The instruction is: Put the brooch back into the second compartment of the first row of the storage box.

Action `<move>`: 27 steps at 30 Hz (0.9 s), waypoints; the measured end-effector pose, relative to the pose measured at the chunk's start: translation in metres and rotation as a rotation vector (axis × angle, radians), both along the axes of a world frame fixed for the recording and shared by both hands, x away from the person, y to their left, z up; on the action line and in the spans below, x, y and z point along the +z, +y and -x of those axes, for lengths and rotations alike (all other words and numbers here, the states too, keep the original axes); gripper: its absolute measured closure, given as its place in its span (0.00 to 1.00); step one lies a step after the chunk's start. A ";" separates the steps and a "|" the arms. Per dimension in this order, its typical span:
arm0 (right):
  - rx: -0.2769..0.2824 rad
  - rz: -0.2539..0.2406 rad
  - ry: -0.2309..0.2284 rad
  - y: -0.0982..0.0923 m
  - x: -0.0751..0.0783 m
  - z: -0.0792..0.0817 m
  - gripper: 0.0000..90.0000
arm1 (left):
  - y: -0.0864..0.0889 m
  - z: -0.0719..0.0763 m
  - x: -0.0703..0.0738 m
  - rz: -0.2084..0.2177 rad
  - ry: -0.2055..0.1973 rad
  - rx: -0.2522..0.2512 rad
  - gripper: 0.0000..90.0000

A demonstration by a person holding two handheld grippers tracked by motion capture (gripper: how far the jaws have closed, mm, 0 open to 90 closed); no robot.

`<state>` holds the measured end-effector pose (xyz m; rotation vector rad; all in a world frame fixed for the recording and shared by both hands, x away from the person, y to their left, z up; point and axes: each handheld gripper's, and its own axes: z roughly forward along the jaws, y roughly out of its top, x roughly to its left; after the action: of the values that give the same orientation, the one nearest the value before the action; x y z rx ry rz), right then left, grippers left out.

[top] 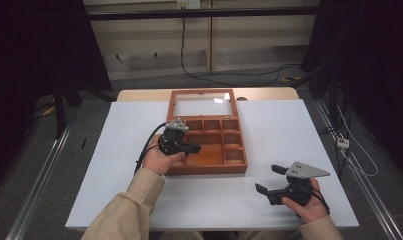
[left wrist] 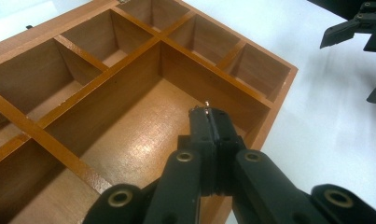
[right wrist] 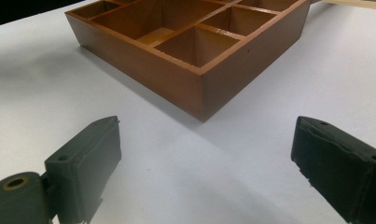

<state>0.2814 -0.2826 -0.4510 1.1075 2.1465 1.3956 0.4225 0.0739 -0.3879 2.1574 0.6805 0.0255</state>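
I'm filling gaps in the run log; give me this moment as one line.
left gripper shut on tiny metal item, over wooden box large compartment | right gripper open, empty, above table | lid open

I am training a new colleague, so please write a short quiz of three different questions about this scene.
1. True or false: the left tongs are closed above the large compartment of the wooden box.
2. The right tongs are: A) open over the white table, B) closed inside the box, C) gripping the lid.
3. Fill in: the glass lid of the box is ____.

Key: 1 true; 2 A; 3 open
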 end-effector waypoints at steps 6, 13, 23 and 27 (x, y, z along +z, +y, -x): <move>-0.005 0.001 -0.002 -0.001 0.001 -0.001 0.09 | -0.001 -0.004 0.002 -0.003 0.000 -0.005 1.00; -0.004 0.001 -0.004 -0.001 0.001 -0.001 0.09 | -0.002 -0.010 0.004 0.001 -0.001 0.004 1.00; 0.000 0.001 -0.003 0.000 0.001 -0.001 0.09 | 0.002 -0.022 0.003 -0.001 0.007 0.039 1.00; 0.001 0.002 -0.003 0.000 0.001 -0.001 0.09 | 0.001 -0.026 0.003 -0.008 0.003 0.046 1.00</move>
<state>0.2826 -0.2824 -0.4499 1.1034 2.1459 1.3944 0.4482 0.0752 -0.3853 2.1490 0.7330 0.0500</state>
